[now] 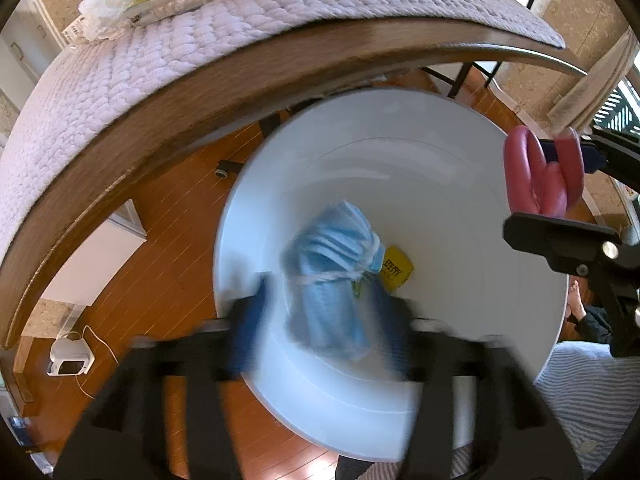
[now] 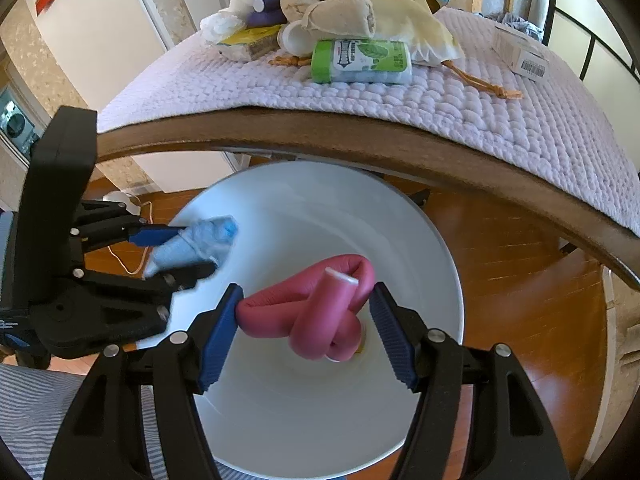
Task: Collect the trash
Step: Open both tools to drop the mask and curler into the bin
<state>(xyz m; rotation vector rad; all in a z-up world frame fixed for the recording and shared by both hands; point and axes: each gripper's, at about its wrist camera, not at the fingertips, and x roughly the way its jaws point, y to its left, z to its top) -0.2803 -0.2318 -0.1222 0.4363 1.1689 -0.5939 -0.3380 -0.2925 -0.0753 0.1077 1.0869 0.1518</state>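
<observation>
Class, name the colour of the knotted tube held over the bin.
Pink, clearest in the right wrist view: the knotted tube.

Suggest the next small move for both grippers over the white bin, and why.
Probably open both grippers and let go. The left gripper holds the bundled blue face mask and the right gripper the knotted pink foam tube, both already inside the rim of the round white plastic bin, so each should fall in. A yellow wrapper already lies at the bottom.

Pale yellow crinkled plastic bag [image 2: 404, 12] bearing upside-down letters "RIN" and "R", white cardboard box [image 2: 520, 53] with an unreadable barcode label
</observation>
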